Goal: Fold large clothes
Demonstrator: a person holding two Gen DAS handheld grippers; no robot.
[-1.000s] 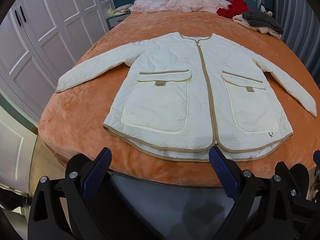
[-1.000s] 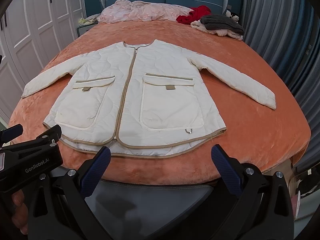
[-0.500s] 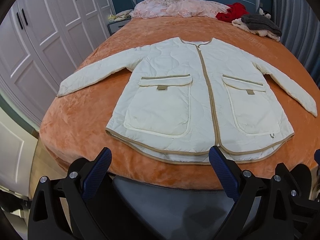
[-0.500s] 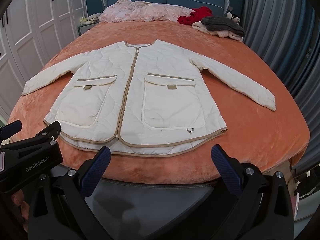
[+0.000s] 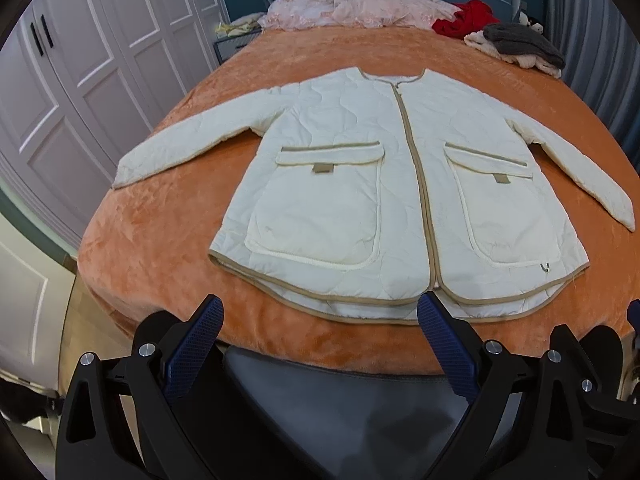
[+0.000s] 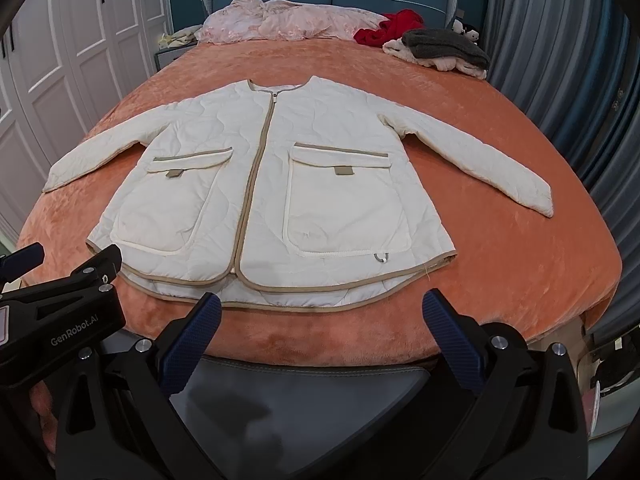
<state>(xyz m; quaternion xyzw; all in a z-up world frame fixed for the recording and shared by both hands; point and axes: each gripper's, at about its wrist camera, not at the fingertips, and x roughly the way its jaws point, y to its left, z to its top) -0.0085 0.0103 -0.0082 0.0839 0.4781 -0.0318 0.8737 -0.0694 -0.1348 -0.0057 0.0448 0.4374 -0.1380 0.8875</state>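
So: cream quilted jacket [image 5: 400,184] flat, front up, zipped, on orange bedspread [image 5: 160,232]. Collar far, hem near; long axis runs straight away from both grippers, sleeves out to the sides.

L gripper [image 5: 320,322] jaws spread wide, nothing held, hovering off the bed's foot edge, just short of hem, fwd line roughly under the left pocket [image 5: 316,216] and zip. R gripper [image 6: 322,320] also wide, empty, same standoff, lined up under the right pocket [image 6: 344,208].

Key relation: left sleeve [image 5: 192,144] lies out to L side, cuff well apart from L gripper; right sleeve [image 6: 480,160] out to R side, nearer R gripper. Each hand nearer its own sleeve.

Guess: folding not begun. Next prob. sleeve in across body, each side by its own hand.

Other clothes [image 6: 440,50] piled near headboard, well clear.
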